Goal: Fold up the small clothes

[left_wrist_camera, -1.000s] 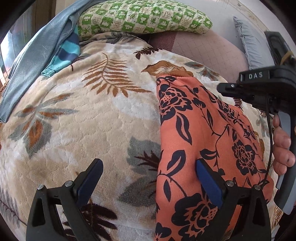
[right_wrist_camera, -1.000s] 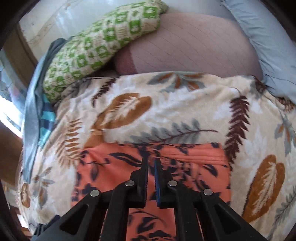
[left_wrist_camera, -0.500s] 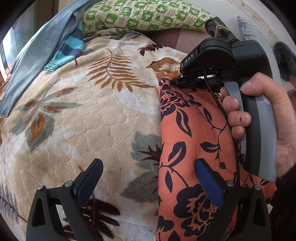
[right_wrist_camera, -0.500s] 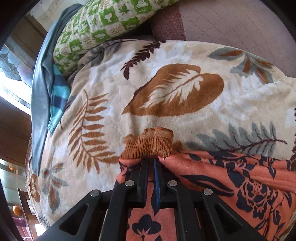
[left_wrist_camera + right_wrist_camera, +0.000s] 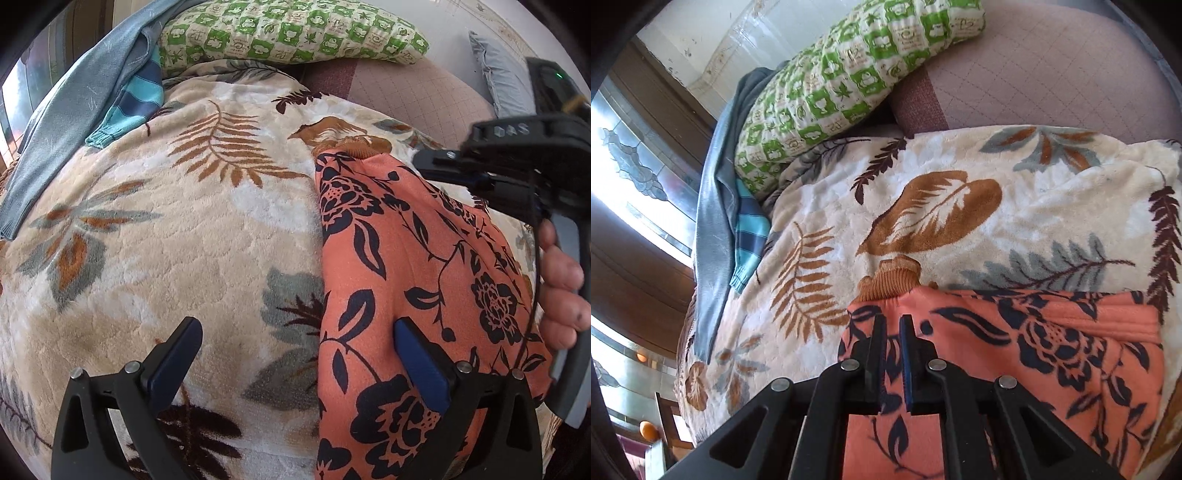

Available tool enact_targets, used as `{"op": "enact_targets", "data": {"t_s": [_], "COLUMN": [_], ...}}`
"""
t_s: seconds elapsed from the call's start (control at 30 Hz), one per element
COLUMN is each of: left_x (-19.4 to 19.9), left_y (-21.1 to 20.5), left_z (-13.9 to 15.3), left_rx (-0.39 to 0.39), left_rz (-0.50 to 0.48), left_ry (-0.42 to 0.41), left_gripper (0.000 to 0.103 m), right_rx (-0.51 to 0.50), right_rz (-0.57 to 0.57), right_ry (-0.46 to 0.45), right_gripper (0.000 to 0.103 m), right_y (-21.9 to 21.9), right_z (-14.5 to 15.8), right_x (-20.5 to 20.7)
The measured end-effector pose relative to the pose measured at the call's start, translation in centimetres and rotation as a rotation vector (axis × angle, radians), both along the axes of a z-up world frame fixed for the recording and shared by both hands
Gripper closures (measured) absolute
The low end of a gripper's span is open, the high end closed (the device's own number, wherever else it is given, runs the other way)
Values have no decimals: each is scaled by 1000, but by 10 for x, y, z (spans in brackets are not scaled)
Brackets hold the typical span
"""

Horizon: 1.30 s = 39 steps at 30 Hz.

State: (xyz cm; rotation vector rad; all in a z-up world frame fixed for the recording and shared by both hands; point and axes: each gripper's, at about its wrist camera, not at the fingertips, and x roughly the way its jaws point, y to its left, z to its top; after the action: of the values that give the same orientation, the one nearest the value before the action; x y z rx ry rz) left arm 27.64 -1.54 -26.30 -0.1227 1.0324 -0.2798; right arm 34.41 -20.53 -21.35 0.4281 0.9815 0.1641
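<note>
Jaws of the left gripper point(image 5: 295, 365) stand wide apart and grasp nothing: one blue pad hangs over the leaf-patterned blanket point(image 5: 192, 236), the other over the near part of the orange floral garment point(image 5: 406, 258), with the garment's left edge running between them. Jaws of the right gripper point(image 5: 893, 334) are clenched almost together above the garment point(image 5: 1015, 354), near its upper left corner; a narrow slit remains between the pads, and the right wrist view shows no cloth pinched in it. Seen from the left wrist camera, the right gripper point(image 5: 443, 166) reaches in from the right edge over the far end of the garment, its grey handle held by a hand point(image 5: 561, 291) whose fingers wrap the grip. The orange floral garment, printed with dark flowers and leaves, lies spread on the blanket, right of centre in the left wrist view and across the lower right in the right wrist view. A brown ribbed cuff point(image 5: 892, 277) protrudes from its far corner, bunched on the blanket. A stitched hem band runs along the garment's upper edge in the right wrist view. At the blanket's far side rest a green checked pillow point(image 5: 295, 33), a grey garment point(image 5: 74, 107) and a blue striped sleeve point(image 5: 129, 107) lying just beside it. Beyond them sits a quilted mauve cushion point(image 5: 1052, 66).
</note>
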Motion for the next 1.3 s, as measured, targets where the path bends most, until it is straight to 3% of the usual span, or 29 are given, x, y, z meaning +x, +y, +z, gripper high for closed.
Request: {"op": "enact_targets", "data": {"t_s": [0.17,0.33,0.47,0.53,0.6,0.7,0.8,0.87,1.0,1.1,1.13,1.23,1.3], "left_x": [1,-1,-1,-5,-11,-22,-34,-43,-54,-53,-50,-33,-31], "left_y": [0,-3,-4,-5,-6,-5,-13,-27,-60,-66,-60,-30,-20], "left_z": [0,0,2,9,20,39,47,45,24,8,2,-13,-17], "left_rx": [-10,20,25,36,67,8,-47,-41,24,148,135,-16,-47], "left_rz": [-5,-20,-31,-35,-36,-78,-147,-205,-343,-348,-343,-286,-280], "left_ry": [-8,-29,-33,-74,-140,-224,-255,-261,-194,-167,-132,36,61], "left_gripper": [0,0,0,0,0,0,0,0,0,0,0,0,0], "right_rx": [7,-20,55,97,134,103,20,12,83,117,118,100,71], "right_rz": [-27,-92,-123,-153,-169,-156,-132,-137,-166,-171,-171,-172,-168], "right_ry": [38,120,52,20,-4,8,11,7,10,15,17,16,11], "right_gripper": [94,94,94,94,94,94,94,94,94,94,94,94,94], "right_y": [-25,-56,-83,-94,-99,-94,-83,-82,-91,-96,-96,-93,-89], "right_z": [-3,-29,-34,-37,-42,-38,-34,-36,-41,-42,-42,-38,-31], "right_x": [-55,-104,-139,-152,-159,-155,-153,-154,-156,-157,-158,-162,-169]}}
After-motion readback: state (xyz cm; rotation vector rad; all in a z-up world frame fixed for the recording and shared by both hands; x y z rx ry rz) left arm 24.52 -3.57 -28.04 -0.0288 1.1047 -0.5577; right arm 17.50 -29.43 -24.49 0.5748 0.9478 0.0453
